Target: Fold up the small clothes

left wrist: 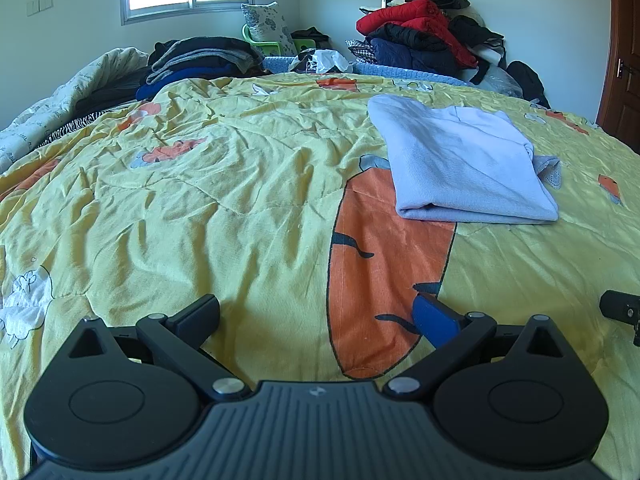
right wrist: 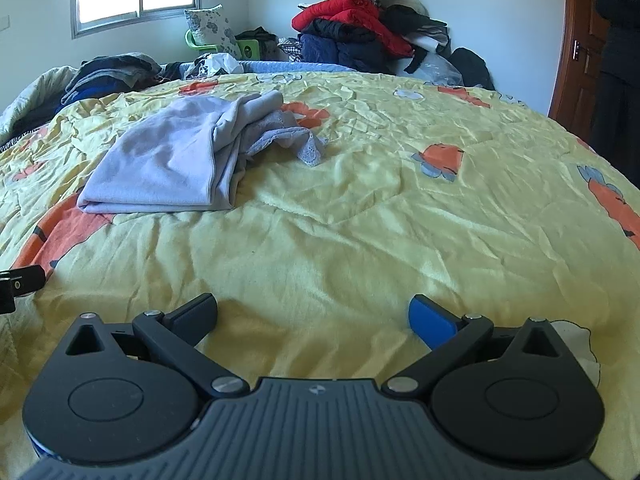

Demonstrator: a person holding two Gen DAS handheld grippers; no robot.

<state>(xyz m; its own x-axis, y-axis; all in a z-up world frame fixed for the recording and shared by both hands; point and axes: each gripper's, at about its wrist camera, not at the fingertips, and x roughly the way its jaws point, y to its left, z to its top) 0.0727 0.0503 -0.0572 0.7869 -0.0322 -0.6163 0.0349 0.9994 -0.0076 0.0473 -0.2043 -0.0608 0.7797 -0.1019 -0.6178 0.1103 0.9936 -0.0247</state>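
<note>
Clearly soft and light, the lavender garment (left wrist: pixel 460 164) at upper right should pinch best at its thick folded edge; both grippers' fingers (left wrist: pixel 200 316) gape wide, empty.

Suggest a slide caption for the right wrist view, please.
Open right gripper hovers over the quilt, short of the folded lilac garment.

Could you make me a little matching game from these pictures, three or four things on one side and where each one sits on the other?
Things:
1. pale lilac folded garment
2. red padded jacket
3. grey floral pillow
4. dark folded clothes stack

Places:
A. below the window
B. far left bed edge
C. flat on the yellow quilt
D. atop the corner heap

Pairs: 1-C, 2-D, 3-A, 4-B
</note>
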